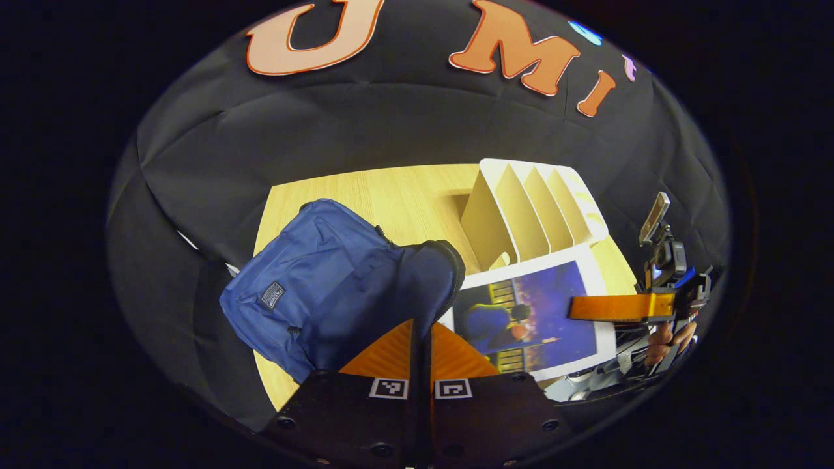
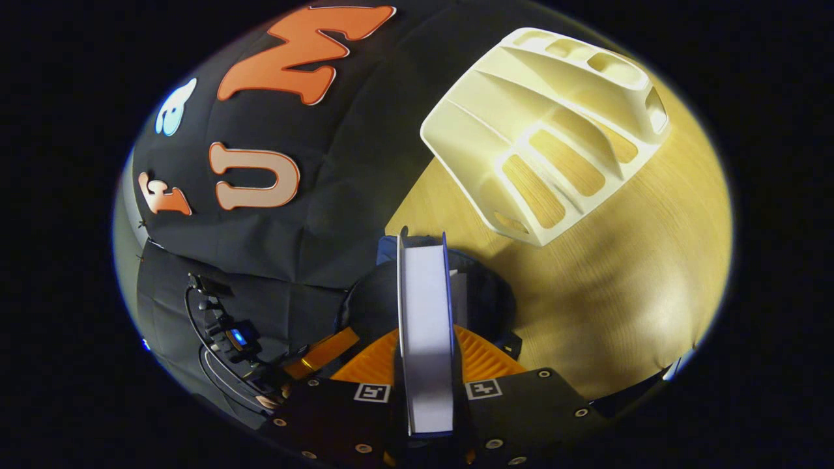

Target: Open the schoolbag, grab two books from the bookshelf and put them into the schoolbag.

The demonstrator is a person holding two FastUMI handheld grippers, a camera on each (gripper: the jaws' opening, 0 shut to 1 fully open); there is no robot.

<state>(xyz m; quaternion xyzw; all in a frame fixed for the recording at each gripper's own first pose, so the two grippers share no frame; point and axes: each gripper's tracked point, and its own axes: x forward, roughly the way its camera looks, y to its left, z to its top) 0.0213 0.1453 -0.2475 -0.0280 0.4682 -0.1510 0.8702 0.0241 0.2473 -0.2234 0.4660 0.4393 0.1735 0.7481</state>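
The right gripper (image 2: 425,365) clamps a book (image 2: 425,326) edge-on between its jaws; the left gripper (image 1: 422,355) pinches the schoolbag (image 1: 339,286) rim.

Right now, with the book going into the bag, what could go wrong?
1. The left gripper pinches just the edge of the schoolbag flap; if it slips, the opening may close on the book.
2. The right gripper holds the book by one end, so it could tilt or slide out.
3. The book might catch on the bag's rim instead of going in.
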